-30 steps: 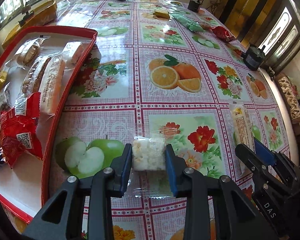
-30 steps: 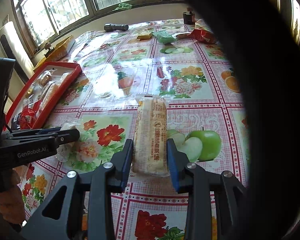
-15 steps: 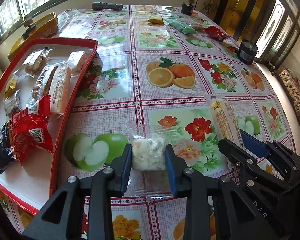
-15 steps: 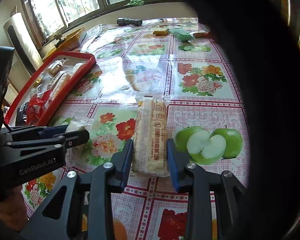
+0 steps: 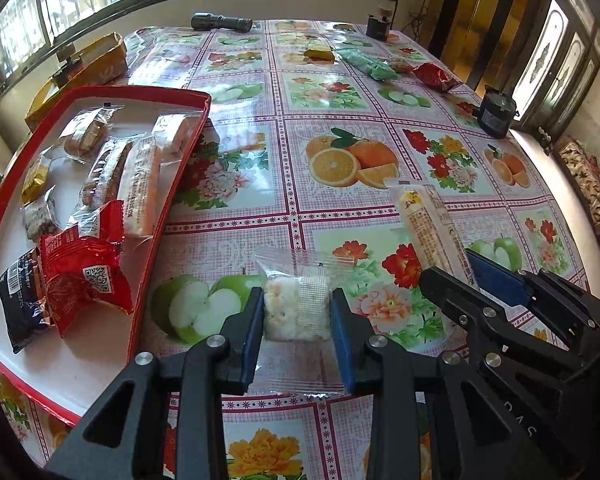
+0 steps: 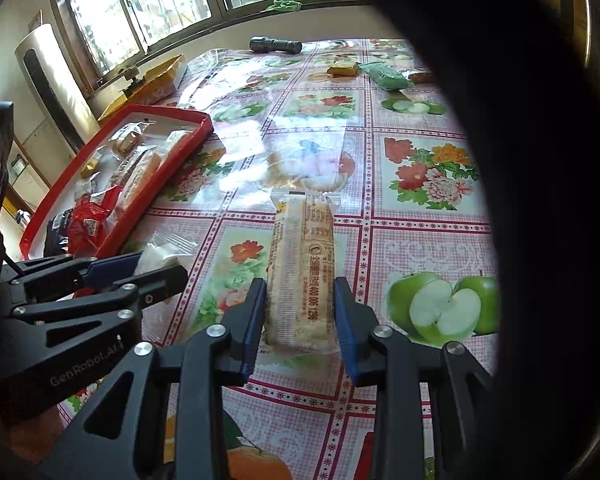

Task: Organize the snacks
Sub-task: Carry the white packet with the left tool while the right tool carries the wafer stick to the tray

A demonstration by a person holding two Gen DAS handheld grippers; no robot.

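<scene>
A clear rice-cake packet (image 5: pixel 296 308) is clamped in the left hand-held gripper (image 5: pixel 296 330) and a long wafer bar (image 6: pixel 302 276) in the right hand-held gripper (image 6: pixel 300 316), both probably destined for the red tray (image 5: pixel 168 208) at the surface's left edge.

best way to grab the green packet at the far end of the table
Grip the green packet across its narrow width, near the middle, coming from above. It lies flat and long on the table, with a yellow snack close by one end.

Our left tool (image 5: pixel 296 320) and right tool (image 6: pixel 300 312) are black, angular linkages with silver rivets and blue pads (image 6: pixel 342 320). White "GenRobot.AI" lettering marks the left tool's side, behind its pads.
</scene>
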